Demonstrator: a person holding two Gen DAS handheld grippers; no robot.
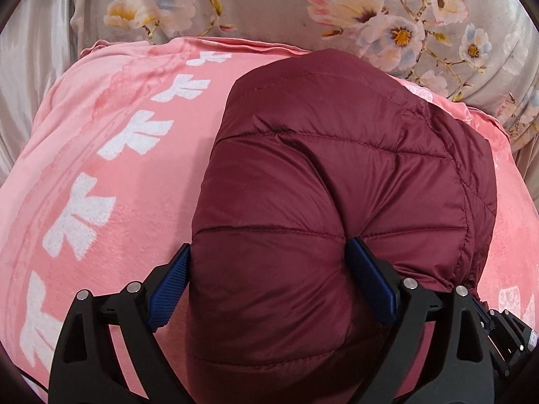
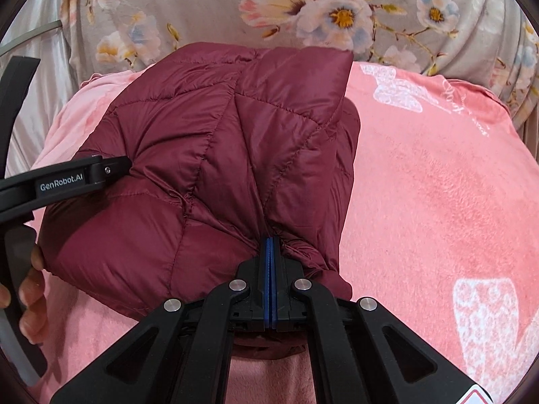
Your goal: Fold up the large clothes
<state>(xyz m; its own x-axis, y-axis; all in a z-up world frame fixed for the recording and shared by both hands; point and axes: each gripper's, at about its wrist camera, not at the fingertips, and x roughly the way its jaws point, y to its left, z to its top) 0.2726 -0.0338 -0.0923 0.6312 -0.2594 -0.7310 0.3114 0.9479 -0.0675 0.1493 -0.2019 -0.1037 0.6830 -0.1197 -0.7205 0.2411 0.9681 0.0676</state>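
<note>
**Maroon puffer jacket gripped at two points on a pink blanket**

A pink blanket (image 1: 111, 175) with white printed shapes covers the surface in both views, and behind it, along the top of each frame, lies a grey floral cloth (image 1: 269, 6). At the far left edge a pale satin fabric (image 1: 30, 77) shows.

One quilted maroon jacket (image 1: 337, 185) lies bunched on the blanket, filling the centre and lower middle of the left wrist view and the centre left of the right wrist view.

The left gripper (image 1: 269, 282) points forward and downward, entering from the bottom of its frame. Its two blue-padded fingers (image 1: 374, 282) stand wide apart with a thick puffed fold of the jacket between them; the right pad presses a dent into the fabric and the left pad lies against the fold's side, so the jaws clamp the bulky fold.

The right gripper (image 2: 271, 256) also tilts downward from the bottom of its frame. Its blue pads are together, pinching a thin gathered edge of the jacket at the lower centre.

In the right wrist view the left gripper's black body, lettered "GenRobot.AI", reaches in from the left edge, and the person's hand (image 2: 30, 299) wraps its handle at lower left.

Counted: one jacket, one blanket, two grippers, one visible hand.
</note>
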